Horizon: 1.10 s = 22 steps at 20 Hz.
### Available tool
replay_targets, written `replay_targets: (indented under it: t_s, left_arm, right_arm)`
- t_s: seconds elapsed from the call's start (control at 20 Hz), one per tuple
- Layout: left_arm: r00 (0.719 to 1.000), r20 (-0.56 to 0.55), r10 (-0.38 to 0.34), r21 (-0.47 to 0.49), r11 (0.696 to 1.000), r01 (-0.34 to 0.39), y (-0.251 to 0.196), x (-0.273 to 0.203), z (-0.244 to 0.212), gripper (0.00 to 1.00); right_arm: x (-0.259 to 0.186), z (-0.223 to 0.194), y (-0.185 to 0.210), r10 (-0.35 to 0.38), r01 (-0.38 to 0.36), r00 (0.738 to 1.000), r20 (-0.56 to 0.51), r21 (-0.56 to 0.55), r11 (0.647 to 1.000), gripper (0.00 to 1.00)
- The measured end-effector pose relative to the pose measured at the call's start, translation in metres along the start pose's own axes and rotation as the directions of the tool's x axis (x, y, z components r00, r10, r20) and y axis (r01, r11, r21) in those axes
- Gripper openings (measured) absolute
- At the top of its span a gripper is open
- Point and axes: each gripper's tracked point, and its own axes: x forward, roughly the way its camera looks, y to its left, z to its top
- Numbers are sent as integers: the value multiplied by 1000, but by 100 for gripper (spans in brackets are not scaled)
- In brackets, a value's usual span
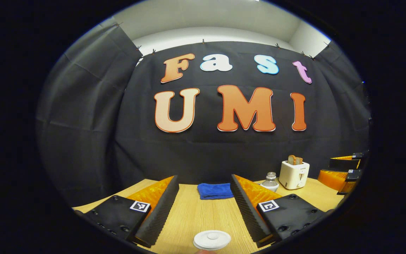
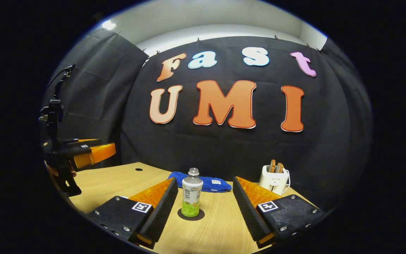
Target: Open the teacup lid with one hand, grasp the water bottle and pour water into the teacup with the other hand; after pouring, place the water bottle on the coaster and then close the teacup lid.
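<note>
A white round teacup lid (image 1: 211, 240) lies at the bottom edge of the left gripper view, below and between my left gripper's open fingers (image 1: 204, 178); the cup under it is hidden. The water bottle (image 2: 192, 193), clear with a green and white label, stands upright on a dark round coaster (image 2: 191, 214). My right gripper (image 2: 204, 180) is open around the bottle without touching it; the bottle stands nearer its left finger. In the left gripper view the bottle's top (image 1: 270, 181) peeks over the right finger. Nothing is held.
A blue cloth (image 1: 215, 191) lies folded at the back of the wooden table (image 2: 118, 183). A white toaster (image 2: 274, 179) with bread slices stands back right. The other gripper shows at each view's side: the left (image 2: 83, 150), the right (image 1: 344, 169).
</note>
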Motion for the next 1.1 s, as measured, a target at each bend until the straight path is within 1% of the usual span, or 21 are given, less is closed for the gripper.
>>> replay_targets:
  t_s: [0.05,0.1,0.15,0.2,0.25,0.3,0.35,0.4,0.45,0.5,0.55,0.6,0.65,0.7,0.75,0.85,1.0,1.05,1.1]
  left_arm:
    - [1000,6,9,3,1000,-9,4,-1,4,94]
    - [1000,12,19,11,1000,-19,8,-3,8,96]
    - [1000,13,20,17,1000,-21,10,-6,12,94]
    - [1000,13,21,16,1000,-21,10,-10,14,94]
    - [1000,6,19,10,1000,-19,11,-13,14,96]
    - [1000,-6,14,-2,1000,-14,12,-15,13,96]
    - [1000,-10,19,-20,1000,-19,16,-17,14,94]
    - [1000,-11,27,-33,999,-27,21,-17,16,96]
    - [999,-11,36,-38,999,-37,26,-18,16,94]
    - [999,-16,42,-37,998,-42,31,-19,14,94]
    - [999,-20,46,-32,998,-46,34,-19,12,94]
    - [998,-16,54,-31,998,-54,38,-19,13,94]
    - [998,-10,61,-30,998,-61,41,-19,15,94]
    - [998,-2,65,-33,997,-65,44,-18,17,96]
    - [998,2,64,-36,997,-64,43,-17,18,96]
    - [998,14,58,-33,998,-58,44,-12,21,94]
    - [999,19,49,-10,999,-49,43,-1,20,94]
    - [999,16,38,-10,999,-38,41,2,19,96]
    - [1000,15,27,-20,999,-26,39,4,19,95]
  right_arm:
    - [-2,3,0,-2,2,1000,5,8,1000,94]
    - [-3,8,0,-6,6,1000,12,16,1000,94]
    - [-5,12,1,-6,5,1000,17,22,1000,94]
    - [-8,13,1,-12,11,1000,18,26,1000,94]
    - [-10,15,0,-17,16,1000,19,27,999,94]
    - [-14,17,0,-21,20,1000,19,28,999,94]
    - [-16,18,1,-22,21,1000,18,28,999,94]
    - [-19,19,3,-21,20,1000,20,27,999,94]
    - [-21,20,3,-21,20,1000,21,25,999,97]
    - [-22,20,4,-20,19,1000,20,20,1000,97]
    - [-23,19,4,-25,25,1000,17,15,1000,94]
    - [-23,19,3,-28,28,999,17,12,1000,94]
    - [-22,20,2,-35,34,999,20,11,999,97]
    - [-22,20,0,-41,41,999,22,12,999,97]
    - [-21,22,-1,-48,47,999,26,15,999,94]
    - [-18,26,-4,-63,63,997,36,13,998,94]
    - [-10,29,-10,-97,97,994,43,10,995,94]
    - [-6,30,-10,-107,106,993,41,14,994,94]
    - [-3,32,-8,-111,111,993,42,19,994,94]
